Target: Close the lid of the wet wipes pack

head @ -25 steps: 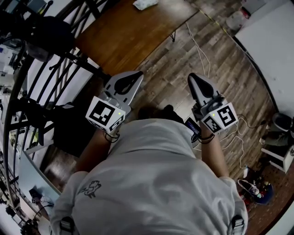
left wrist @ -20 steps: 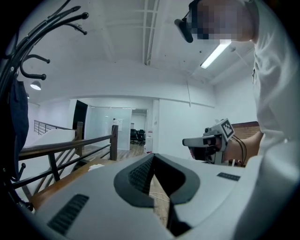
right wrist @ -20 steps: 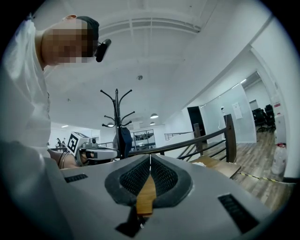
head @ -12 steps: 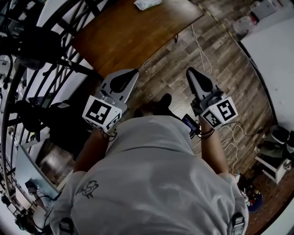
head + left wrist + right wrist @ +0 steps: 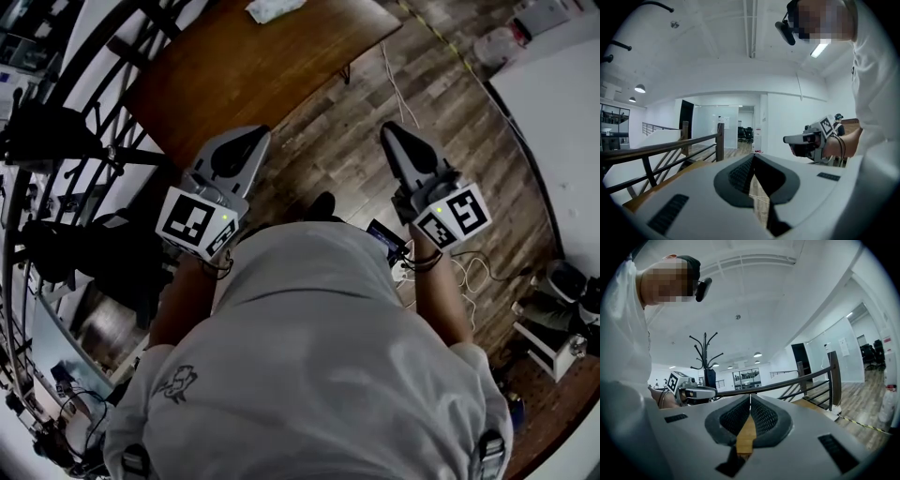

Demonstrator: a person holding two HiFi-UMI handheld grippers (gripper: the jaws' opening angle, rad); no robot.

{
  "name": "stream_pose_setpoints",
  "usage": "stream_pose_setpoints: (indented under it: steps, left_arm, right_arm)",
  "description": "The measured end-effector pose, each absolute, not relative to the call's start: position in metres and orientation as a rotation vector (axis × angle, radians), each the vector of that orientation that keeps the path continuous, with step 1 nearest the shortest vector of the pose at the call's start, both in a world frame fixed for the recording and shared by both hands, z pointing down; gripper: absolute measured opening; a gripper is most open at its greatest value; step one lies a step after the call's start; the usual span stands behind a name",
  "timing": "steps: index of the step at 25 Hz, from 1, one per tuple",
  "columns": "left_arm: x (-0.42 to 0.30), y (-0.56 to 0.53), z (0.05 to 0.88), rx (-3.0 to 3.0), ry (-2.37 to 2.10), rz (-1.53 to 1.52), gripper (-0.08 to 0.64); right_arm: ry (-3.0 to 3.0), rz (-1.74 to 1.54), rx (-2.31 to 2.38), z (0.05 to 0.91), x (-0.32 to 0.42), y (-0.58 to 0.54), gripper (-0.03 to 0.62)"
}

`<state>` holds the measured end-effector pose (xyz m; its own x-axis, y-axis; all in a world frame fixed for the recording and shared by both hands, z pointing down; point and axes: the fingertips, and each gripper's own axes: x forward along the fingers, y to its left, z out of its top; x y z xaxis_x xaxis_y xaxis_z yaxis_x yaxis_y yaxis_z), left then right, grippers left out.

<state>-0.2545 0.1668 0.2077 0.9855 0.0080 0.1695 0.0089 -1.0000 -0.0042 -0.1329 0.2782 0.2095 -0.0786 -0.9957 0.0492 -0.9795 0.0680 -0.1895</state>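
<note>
Pointing ahead, the left gripper (image 5: pixel 257 134), a grey two-jaw claw with a marker cube, had its jaws pressed together on nothing. The right gripper (image 5: pixel 390 131), its twin, was pressed together and empty too. Both hung over the wooden plank floor (image 5: pixel 441 103). Farther ahead stood the long brown wooden table (image 5: pixel 253 75). At its far end lay a small white soft pack (image 5: pixel 275 8), which I took for the wet wipes. It was well apart from both claws and a bit more on the left claw's side, so that claw looked nearer. Its long side ran across, left to right. Its lid was too small to make out.
</note>
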Motion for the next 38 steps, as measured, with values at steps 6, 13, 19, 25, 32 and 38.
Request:
stream_pose_setpoints:
  steps: [6,13,19,25,32,38]
  left_arm:
    - [-0.207,0.182,0.213,-3.153,0.019,-0.268,0.014]
    - [-0.174,0.176,0.219,-3.155,-0.022,-0.264,0.014]
    - [-0.145,0.165,0.224,-3.165,-0.062,-0.273,0.014]
    - [-0.123,0.147,0.225,-3.168,-0.084,-0.278,0.014]
    - [-0.102,0.096,0.229,-3.178,-0.067,-0.270,0.014]
    - [-0.078,0.042,0.227,-3.183,-0.025,-0.267,0.014]
  right_arm:
    - [2.241,-0.276,-2.037,0.218,-0.090,0.290,0.034]
    - [2.187,-0.314,-2.058,0.226,-0.063,0.294,0.034]
    - [2.134,-0.329,-2.106,0.229,-0.038,0.297,0.034]
    - [2.111,-0.350,-2.098,0.229,-0.017,0.279,0.034]
    - [2.155,-0.336,-2.077,0.226,0.001,0.221,0.034]
    - [2.188,-0.331,-2.031,0.222,0.029,0.158,0.034]
